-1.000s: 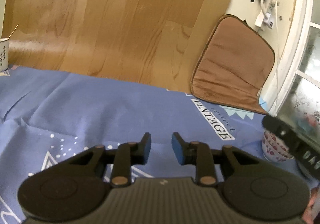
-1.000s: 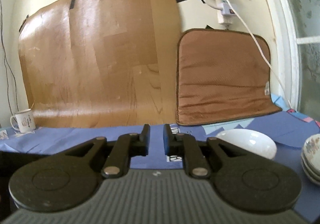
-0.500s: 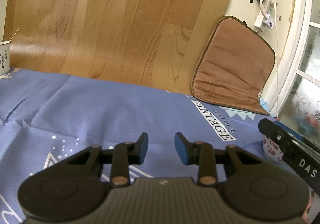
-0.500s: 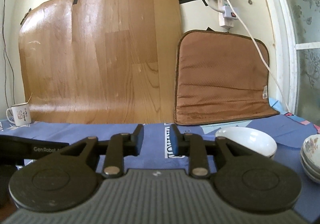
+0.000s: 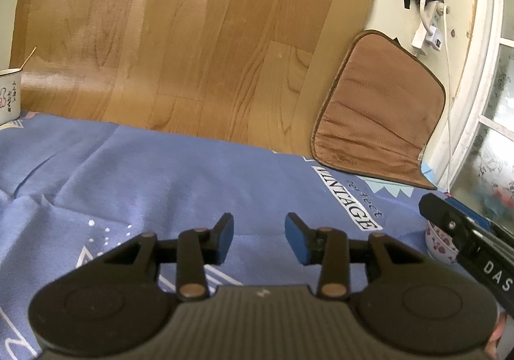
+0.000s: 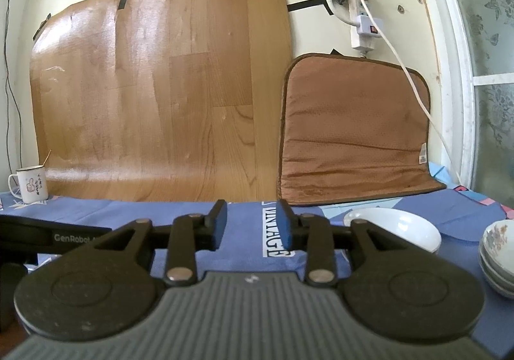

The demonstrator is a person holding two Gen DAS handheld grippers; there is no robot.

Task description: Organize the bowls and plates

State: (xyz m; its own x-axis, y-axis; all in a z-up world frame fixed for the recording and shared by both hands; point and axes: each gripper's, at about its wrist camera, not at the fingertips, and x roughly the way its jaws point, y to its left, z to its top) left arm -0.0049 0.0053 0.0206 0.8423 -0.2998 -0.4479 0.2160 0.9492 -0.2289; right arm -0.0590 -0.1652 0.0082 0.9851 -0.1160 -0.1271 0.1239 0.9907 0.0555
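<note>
Both your tools have spread their tongs within the last second: the left gripper and right gripper now stand apart, empty, above the blue cloth. You appear ready for a first pick. Your right view shows the white bowl just ahead-right and the stacked patterned bowls beyond it. Your left view shows only one floral bowl, partly hidden.

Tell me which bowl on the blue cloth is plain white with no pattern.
The wide shallow white bowl, lying just right of the right gripper. The stacked bowls at the far right edge carry a floral print inside.
</note>
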